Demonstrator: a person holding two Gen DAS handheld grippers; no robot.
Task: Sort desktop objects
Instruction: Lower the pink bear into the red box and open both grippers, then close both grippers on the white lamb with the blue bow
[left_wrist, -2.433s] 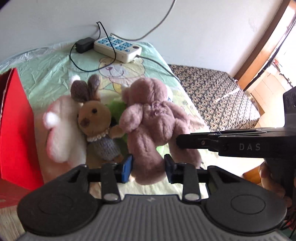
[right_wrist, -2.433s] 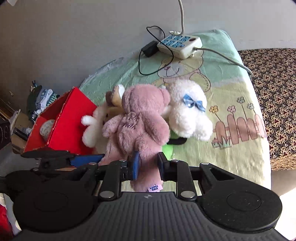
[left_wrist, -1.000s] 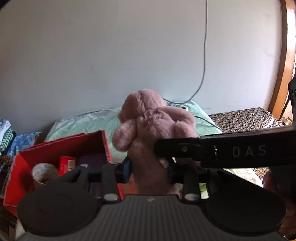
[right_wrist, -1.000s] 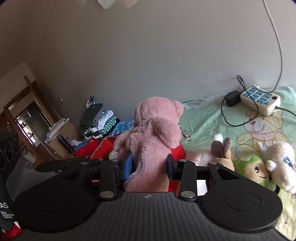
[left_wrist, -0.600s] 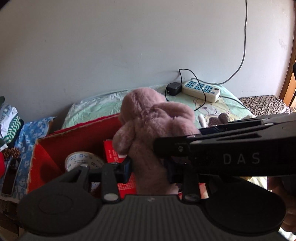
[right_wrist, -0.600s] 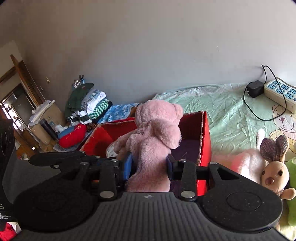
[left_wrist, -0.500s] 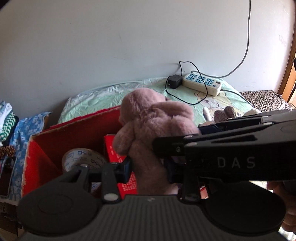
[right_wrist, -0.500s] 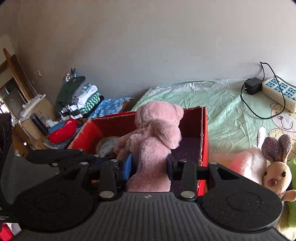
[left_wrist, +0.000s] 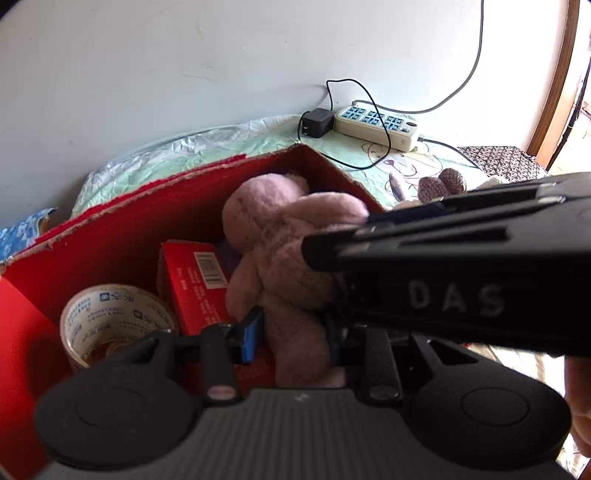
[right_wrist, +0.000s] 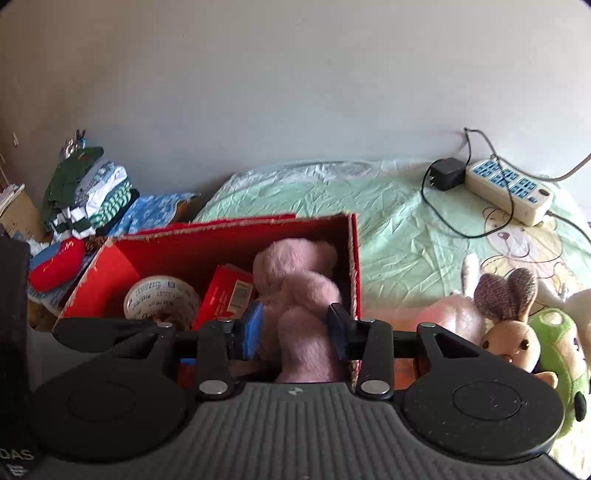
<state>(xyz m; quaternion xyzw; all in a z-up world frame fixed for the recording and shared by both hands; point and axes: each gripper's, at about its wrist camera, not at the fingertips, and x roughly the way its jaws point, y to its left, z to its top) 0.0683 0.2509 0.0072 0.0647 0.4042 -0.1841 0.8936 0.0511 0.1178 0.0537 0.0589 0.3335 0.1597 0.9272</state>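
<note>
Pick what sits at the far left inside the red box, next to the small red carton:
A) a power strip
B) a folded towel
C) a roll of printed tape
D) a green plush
C: a roll of printed tape stands in the red cardboard box, left of the small red carton and the pink teddy bear.

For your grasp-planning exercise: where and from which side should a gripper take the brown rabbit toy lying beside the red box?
Grip the brown rabbit around its head below the ears, coming from above: the head faces up, and plush toys crowd both its sides.
</note>
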